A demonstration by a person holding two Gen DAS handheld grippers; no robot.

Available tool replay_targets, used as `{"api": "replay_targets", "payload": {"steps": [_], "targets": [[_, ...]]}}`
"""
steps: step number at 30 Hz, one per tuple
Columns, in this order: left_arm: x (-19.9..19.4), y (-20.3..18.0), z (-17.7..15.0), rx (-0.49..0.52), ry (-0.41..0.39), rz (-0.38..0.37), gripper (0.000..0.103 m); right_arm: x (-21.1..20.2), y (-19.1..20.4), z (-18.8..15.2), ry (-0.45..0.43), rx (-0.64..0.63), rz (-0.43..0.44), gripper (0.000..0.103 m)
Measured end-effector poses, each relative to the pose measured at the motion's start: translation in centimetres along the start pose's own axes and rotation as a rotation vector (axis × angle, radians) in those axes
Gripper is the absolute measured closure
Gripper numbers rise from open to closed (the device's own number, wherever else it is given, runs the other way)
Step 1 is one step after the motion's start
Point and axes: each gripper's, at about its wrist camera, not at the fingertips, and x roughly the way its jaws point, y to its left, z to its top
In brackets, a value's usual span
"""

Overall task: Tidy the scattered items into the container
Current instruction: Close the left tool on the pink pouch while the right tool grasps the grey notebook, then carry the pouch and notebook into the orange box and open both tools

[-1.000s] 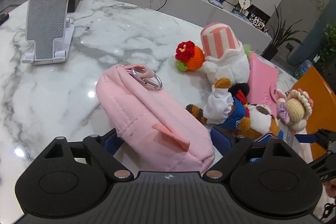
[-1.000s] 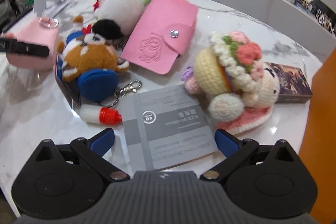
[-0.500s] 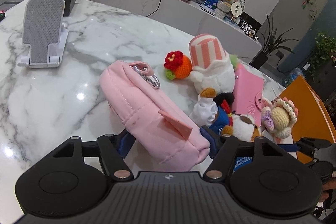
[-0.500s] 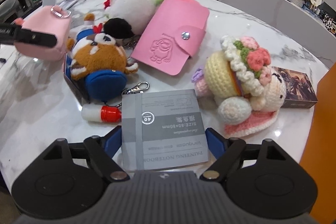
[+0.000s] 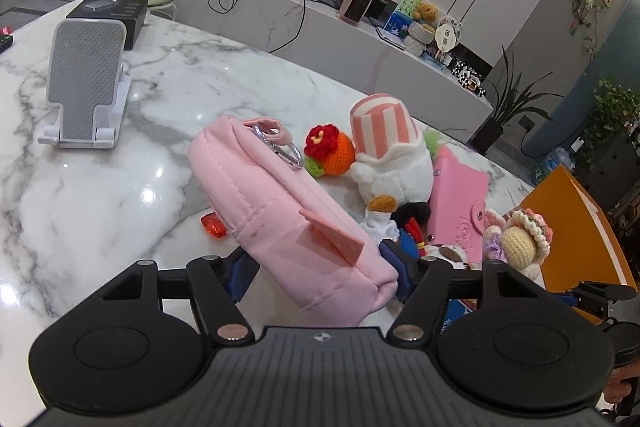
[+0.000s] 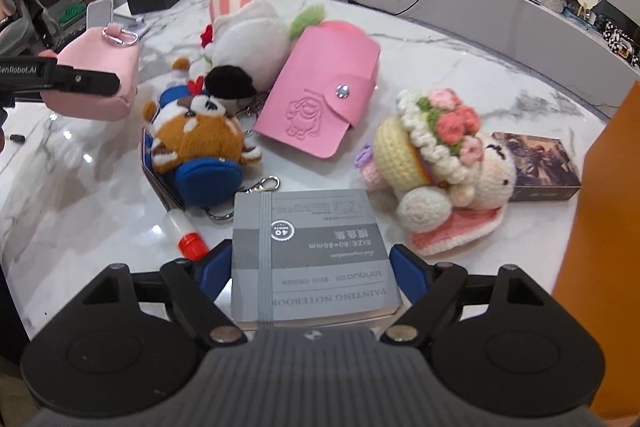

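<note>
A pink fabric pouch [image 5: 280,203] with a metal clip lies tilted between the pads of my left gripper [image 5: 318,271]. The jaws are closing and press on its near end, holding it off the marble table [image 5: 100,195]. The right wrist view shows the same pouch [image 6: 100,63] at far left, raised, with the left gripper's fingers [image 6: 80,81] across it. My right gripper [image 6: 312,267] is shut on a grey painting notebook [image 6: 320,227], one pad on each side edge.
Scattered on the table: a striped-hat white plush [image 5: 392,155], an orange crochet ball [image 5: 328,153], a pink card wallet [image 6: 320,99], a brown plush [image 6: 196,143], a crochet doll [image 6: 440,155], a red-capped bottle [image 6: 184,231], a dark box [image 6: 536,163]. A phone stand [image 5: 84,83] stands far left.
Both grippers closed from wide open onto their things. The pouch rose and tilted, baring a small red item beneath it. The notebook came up off the table.
</note>
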Motion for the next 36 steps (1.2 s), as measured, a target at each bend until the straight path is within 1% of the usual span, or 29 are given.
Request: {"api": "replay_targets", "payload": {"steps": [6,16,20,23,25,28,32,36], "targets": [[-1.0,-0.9,0.2,0.015,-0.024,-0.016,0.028,-1.6,0.1,0.4,-0.043,0.022,0.016,0.019],[-2.8,-3.1,0.5,0.066,-0.02,-0.033,0.031,-5.4,0.3,1.1,-0.137,0.04,0.038,0.019],[-4.1,-4.8,0.9,0.096,-0.033,-0.04,0.031,-7.5,0.3,1.4,-0.182,0.04,0.039,0.019],[-5.0,-6.8,1.8,0.13,-0.034,-0.06,0.031,-9.3,0.1,1.9,-0.22,0.044,0.036,0.019],[-5.4,-8.7,2.6,0.191,-0.041,-0.071,0.031,-10.5,-0.2,2.2,-0.252,0.053,0.041,0.019],[-5.1,-11.1,4.0,0.233,-0.045,-0.097,0.031,-11.5,-0.9,3.0,-0.274,0.066,0.031,0.019],[-3.9,-15.3,5.7,0.304,-0.043,-0.156,0.031,-12.8,-2.3,4.2,-0.297,0.081,-0.007,0.019],[-1.8,-21.0,6.8,0.36,-0.047,-0.246,0.031,-15.0,-5.1,5.0,-0.341,0.144,-0.064,0.019]]}}
